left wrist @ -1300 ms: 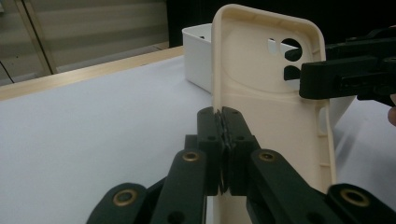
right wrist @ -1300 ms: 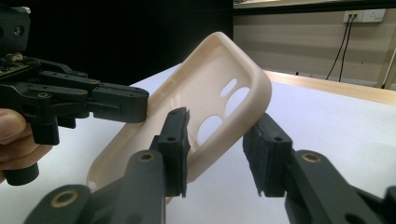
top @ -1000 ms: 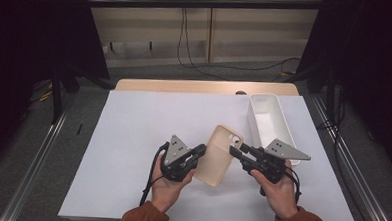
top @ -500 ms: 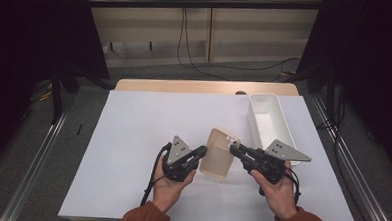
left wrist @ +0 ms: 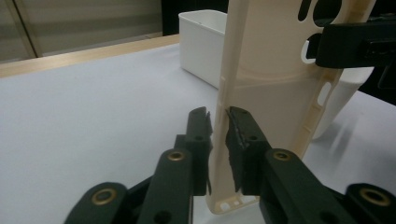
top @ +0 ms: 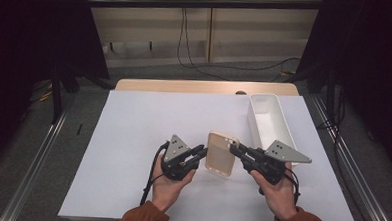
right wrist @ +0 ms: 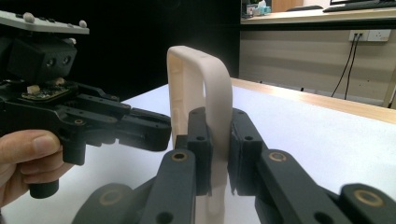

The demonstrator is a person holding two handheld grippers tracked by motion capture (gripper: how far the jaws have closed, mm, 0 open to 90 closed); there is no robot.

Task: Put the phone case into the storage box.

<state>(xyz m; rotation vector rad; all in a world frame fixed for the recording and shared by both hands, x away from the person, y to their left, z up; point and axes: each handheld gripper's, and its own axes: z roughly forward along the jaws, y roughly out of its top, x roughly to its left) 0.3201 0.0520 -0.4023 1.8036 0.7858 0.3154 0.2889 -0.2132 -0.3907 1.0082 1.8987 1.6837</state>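
Just below the frame's centre, a cream phone case (top: 221, 152) hangs over the white table (top: 133, 123). The right tongs (top: 234, 148) clamp its edge. The left tongs (top: 200, 152) have just been opening; they straddle the opposite edge, seemingly without pressing.

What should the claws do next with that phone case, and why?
Probably the left claw should draw back off the cream phone case. Its jaws have just been opening, and a gap shows at the case's edge in the left gripper view. The right claw is clamped on the other edge, so it can carry the case alone, perhaps to the white bin beside it.
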